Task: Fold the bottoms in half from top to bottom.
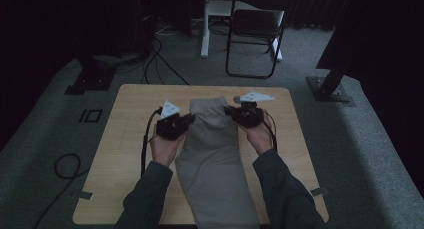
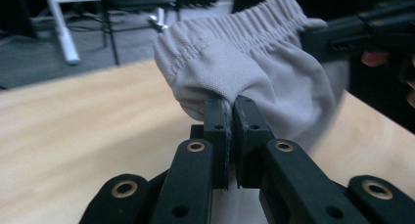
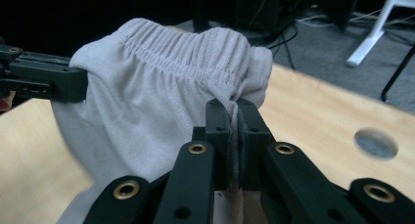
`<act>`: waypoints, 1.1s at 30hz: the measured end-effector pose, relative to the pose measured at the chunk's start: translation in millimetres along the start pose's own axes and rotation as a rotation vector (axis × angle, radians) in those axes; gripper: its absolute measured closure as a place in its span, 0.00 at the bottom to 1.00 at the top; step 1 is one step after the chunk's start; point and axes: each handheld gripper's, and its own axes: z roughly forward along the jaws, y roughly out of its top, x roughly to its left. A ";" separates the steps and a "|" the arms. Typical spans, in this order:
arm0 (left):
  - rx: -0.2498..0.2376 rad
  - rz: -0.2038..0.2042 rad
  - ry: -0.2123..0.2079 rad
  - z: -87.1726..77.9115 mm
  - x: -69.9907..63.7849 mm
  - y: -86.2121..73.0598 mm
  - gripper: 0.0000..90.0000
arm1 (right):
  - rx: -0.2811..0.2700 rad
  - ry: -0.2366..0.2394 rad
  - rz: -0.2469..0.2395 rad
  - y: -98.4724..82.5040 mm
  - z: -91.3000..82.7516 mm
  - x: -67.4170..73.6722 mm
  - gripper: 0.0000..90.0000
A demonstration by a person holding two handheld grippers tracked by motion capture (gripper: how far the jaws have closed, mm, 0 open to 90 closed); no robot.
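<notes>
Grey trousers with an elastic waistband lie lengthwise down the middle of the wooden table, waistband at the far end. My left gripper is shut on the waistband's left side and my right gripper is shut on its right side, holding that end lifted off the table. In the left gripper view the jaws pinch a fold of the grey cloth, with the other gripper's black jaws at the right. In the right gripper view the jaws pinch the waistband the same way.
A folding chair and a white desk leg stand on the carpet beyond the table. Cables run over the floor at the left. A round hole is cut in the tabletop near its far right corner.
</notes>
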 end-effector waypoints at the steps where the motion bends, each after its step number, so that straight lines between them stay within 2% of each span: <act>1: 0.008 0.010 -0.010 -4.1 -5.2 -8.3 0.95 | 0.007 0.011 -0.008 -8.4 -4.8 3.5 0.96; 2: 0.023 0.016 -0.021 -7.3 -10.5 -16.6 0.95 | 0.020 0.016 -0.019 -17.2 -9.0 7.3 0.96; 3: 0.023 0.016 -0.021 -7.3 -10.5 -16.6 0.95 | 0.020 0.016 -0.019 -17.2 -9.0 7.3 0.96; 4: 0.038 0.022 -0.023 -12.9 -20.0 -32.4 0.95 | 0.041 0.028 -0.027 -36.4 -16.9 14.6 0.96; 5: 0.038 0.022 -0.023 -12.9 -20.0 -32.4 0.95 | 0.052 0.035 -0.029 -44.0 -19.2 17.3 0.96; 6: 0.072 0.023 -0.032 -16.4 -32.3 -53.8 0.95 | 0.066 0.034 -0.038 -56.9 -22.2 22.1 0.96; 7: 0.086 0.023 -0.027 -18.0 -37.8 -64.3 0.95 | 0.083 0.037 -0.043 -67.4 -23.5 25.6 0.96; 9: 0.129 -0.014 -0.035 -17.7 -47.6 -87.3 0.95 | 0.110 0.037 -0.050 -88.3 -25.8 33.1 0.96; 10: 0.156 -0.015 -0.039 -16.4 -51.5 -96.0 0.95 | 0.121 0.050 -0.037 -99.0 -26.6 36.3 0.96; 11: 0.205 -0.006 -0.041 -14.2 -57.8 -109.3 0.95 | 0.136 0.055 -0.033 -107.3 -26.4 39.1 0.96; 13: 0.264 -0.025 -0.053 -10.5 -65.7 -128.4 0.95 | 0.211 0.039 -0.066 -132.4 -23.4 49.8 0.96; 15: 0.341 -0.004 -0.038 -5.2 -73.8 -145.2 0.95 | 0.279 0.036 -0.088 -152.7 -21.1 57.7 0.96; 16: 0.321 0.006 -0.038 -5.6 -75.8 -150.7 0.95 | 0.306 0.021 -0.103 -160.9 -20.3 60.8 0.96; 17: 0.322 0.002 -0.033 -5.8 -75.8 -151.0 0.95 | 0.327 0.020 -0.104 -167.3 -19.4 62.5 0.95; 20: 0.335 0.018 -0.018 -2.9 -75.5 -147.5 0.95 | 0.315 0.026 -0.096 -170.5 -19.7 61.0 0.95; 21: 0.325 0.050 0.010 5.5 -72.7 -143.7 0.95 | 0.323 0.006 -0.112 -167.1 -15.7 58.7 0.95; 24: 0.329 0.046 0.027 21.9 -59.8 -133.1 0.95 | 0.319 -0.039 -0.125 -160.0 -3.0 52.4 0.95; 25: 0.329 0.046 0.027 21.9 -59.8 -133.1 0.96 | 0.317 -0.052 -0.119 -156.8 2.3 48.6 0.95; 26: 0.337 0.039 0.032 35.3 -47.7 -123.9 0.96 | 0.317 -0.062 -0.112 -153.3 7.9 44.3 0.95; 27: 0.341 0.042 0.040 42.3 -41.1 -119.0 0.95 | 0.316 -0.072 -0.106 -149.6 13.6 39.5 0.95; 31: 0.346 0.053 0.090 70.8 -18.6 -100.7 0.95 | 0.314 -0.102 -0.090 -134.2 37.8 20.0 0.94; 32: 0.346 0.053 0.090 70.8 -18.6 -100.7 0.95 | 0.315 -0.111 -0.079 -130.2 43.8 15.0 0.94; 33: 0.351 0.055 0.118 84.0 -9.2 -92.3 0.95 | 0.316 -0.115 -0.061 -126.1 49.8 10.0 0.94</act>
